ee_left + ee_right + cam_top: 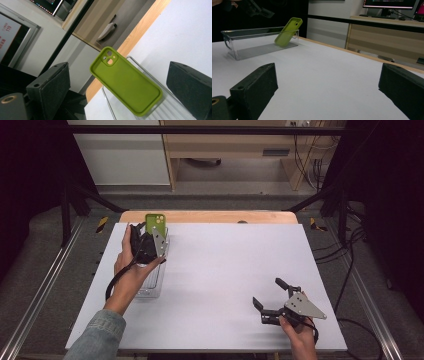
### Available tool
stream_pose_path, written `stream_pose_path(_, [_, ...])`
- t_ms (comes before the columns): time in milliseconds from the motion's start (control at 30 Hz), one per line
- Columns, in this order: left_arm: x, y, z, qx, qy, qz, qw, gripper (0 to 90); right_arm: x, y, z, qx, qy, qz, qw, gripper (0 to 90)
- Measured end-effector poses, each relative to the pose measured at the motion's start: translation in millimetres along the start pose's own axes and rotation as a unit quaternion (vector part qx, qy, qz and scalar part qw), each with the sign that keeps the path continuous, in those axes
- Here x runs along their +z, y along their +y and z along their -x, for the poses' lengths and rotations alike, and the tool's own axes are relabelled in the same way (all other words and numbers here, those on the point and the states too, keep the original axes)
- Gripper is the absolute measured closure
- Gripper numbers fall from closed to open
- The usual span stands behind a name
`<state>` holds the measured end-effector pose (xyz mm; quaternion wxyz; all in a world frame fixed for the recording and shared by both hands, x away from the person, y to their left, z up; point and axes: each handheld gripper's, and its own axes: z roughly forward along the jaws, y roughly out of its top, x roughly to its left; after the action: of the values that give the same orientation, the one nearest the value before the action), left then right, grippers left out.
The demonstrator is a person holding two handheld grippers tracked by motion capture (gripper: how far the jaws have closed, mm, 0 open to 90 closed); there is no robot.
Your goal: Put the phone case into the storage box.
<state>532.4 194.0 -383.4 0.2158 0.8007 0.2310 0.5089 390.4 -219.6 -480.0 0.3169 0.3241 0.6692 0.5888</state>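
Note:
A green phone case (155, 223) leans upright against the far end of a clear plastic bin (150, 282) at the table's left. Just above that bin my left gripper (142, 237) hovers open. In the left gripper view the case (125, 82) stands beyond the wide gap of my left gripper (118, 66), apart from both jaws, with the bin's rim (140, 65) behind it. My right gripper (266, 291) is open near the table's front right, nothing between its jaws. The right gripper view looks past my right gripper (327, 68) toward the bin (249, 42) and case (288, 31).
The white tabletop (215, 270) has a wooden strip (210, 216) along its far edge. Black frame posts (75, 195) and cables (350, 250) flank the table. A wooden desk (387, 37) with a monitor stands beyond the far edge.

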Motion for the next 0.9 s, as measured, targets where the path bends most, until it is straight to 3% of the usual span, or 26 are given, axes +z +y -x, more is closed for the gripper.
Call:
stream_pose_path(367, [-9.1,-5.0,-4.7,-0.057,-0.017,0.018,0.9981,4.7,0.1,0.0,-0.5,0.001,0.0,-0.001,1.0,2.3])
stream_pose_path(567, [-14.9,-8.0,-8.4,-0.092,-0.021,0.026,0.9952,4.8,0.2,-0.2,-0.9,0.001,0.001,-0.002,1.0,2.3])
stream_pose_path(733, [-18.6,-12.1,-10.1,-0.122,-0.033,0.035,0.9914,4.7,0.4,-0.3,-0.8,0.0,0.002,-0.002,1.0,2.3])
stream_pose_path(900, [-21.9,-14.0,-10.2,-0.129,-0.036,0.03,0.9906,4.5,0.4,-0.2,-1.1,0.0,0.001,-0.002,1.0,2.3])
